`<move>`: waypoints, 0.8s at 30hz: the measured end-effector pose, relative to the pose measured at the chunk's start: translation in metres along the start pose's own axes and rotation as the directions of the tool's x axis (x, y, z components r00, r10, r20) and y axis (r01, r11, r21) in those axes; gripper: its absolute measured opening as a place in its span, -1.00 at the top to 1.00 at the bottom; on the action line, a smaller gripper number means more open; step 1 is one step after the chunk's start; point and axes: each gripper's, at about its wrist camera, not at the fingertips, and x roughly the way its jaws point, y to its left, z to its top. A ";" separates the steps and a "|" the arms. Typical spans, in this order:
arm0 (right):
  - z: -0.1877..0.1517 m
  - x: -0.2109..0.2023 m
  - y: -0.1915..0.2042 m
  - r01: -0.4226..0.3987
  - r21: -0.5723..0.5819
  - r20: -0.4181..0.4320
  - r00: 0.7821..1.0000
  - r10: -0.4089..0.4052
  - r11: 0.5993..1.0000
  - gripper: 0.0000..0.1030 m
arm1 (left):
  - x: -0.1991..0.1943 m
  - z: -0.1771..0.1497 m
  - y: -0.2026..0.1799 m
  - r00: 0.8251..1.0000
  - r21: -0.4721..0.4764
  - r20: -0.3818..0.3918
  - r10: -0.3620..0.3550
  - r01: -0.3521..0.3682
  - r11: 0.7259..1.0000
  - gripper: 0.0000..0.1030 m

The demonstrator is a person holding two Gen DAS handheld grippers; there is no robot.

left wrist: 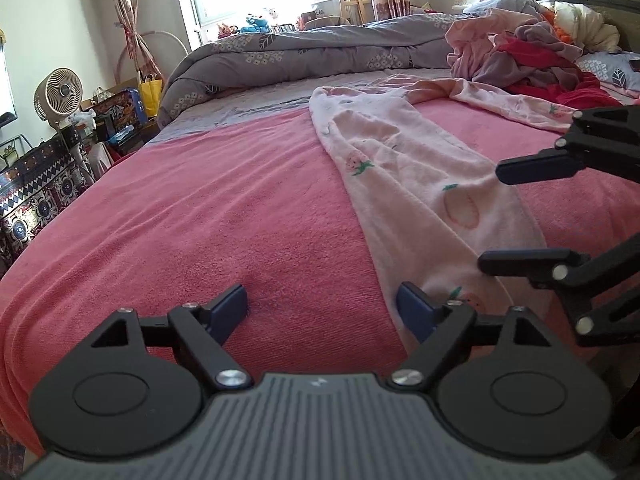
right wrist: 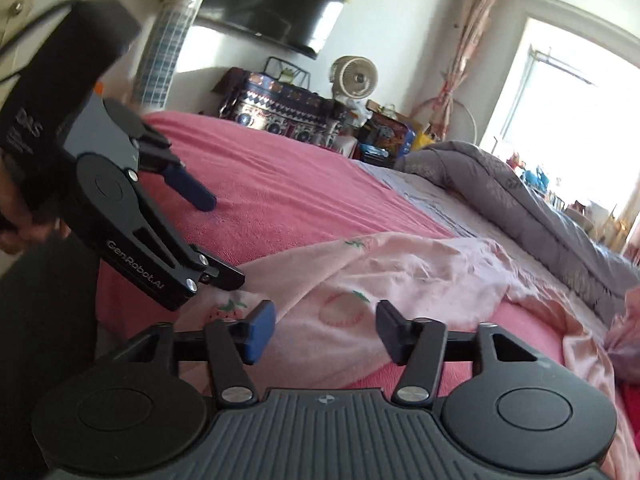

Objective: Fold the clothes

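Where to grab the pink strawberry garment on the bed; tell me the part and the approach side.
Probably take the pink strawberry garment by its near narrow end, from the bed's near edge. It lies flat and long, running away toward the clothes pile, and that end sits right beside the left gripper.

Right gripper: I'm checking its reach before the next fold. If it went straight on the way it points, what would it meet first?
Probably the pink strawberry-print garment lying just ahead of the open right gripper; depth is unclear.
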 end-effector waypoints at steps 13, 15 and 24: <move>0.000 0.018 -0.038 0.170 0.104 -0.094 0.983 -0.160 0.980 0.96 | 0.006 -0.001 0.003 1.000 0.000 -0.003 0.019 -0.019 1.000 -0.91; -0.003 0.008 -0.056 0.039 0.173 -0.064 0.998 -0.028 0.984 0.92 | 0.007 0.000 0.004 1.000 0.005 -0.006 0.013 -0.013 1.000 -0.92; -0.001 0.010 0.000 -0.247 -0.115 -0.075 0.968 0.240 0.962 0.09 | 0.009 0.005 0.008 0.999 0.051 -0.029 0.021 -0.020 0.999 -1.00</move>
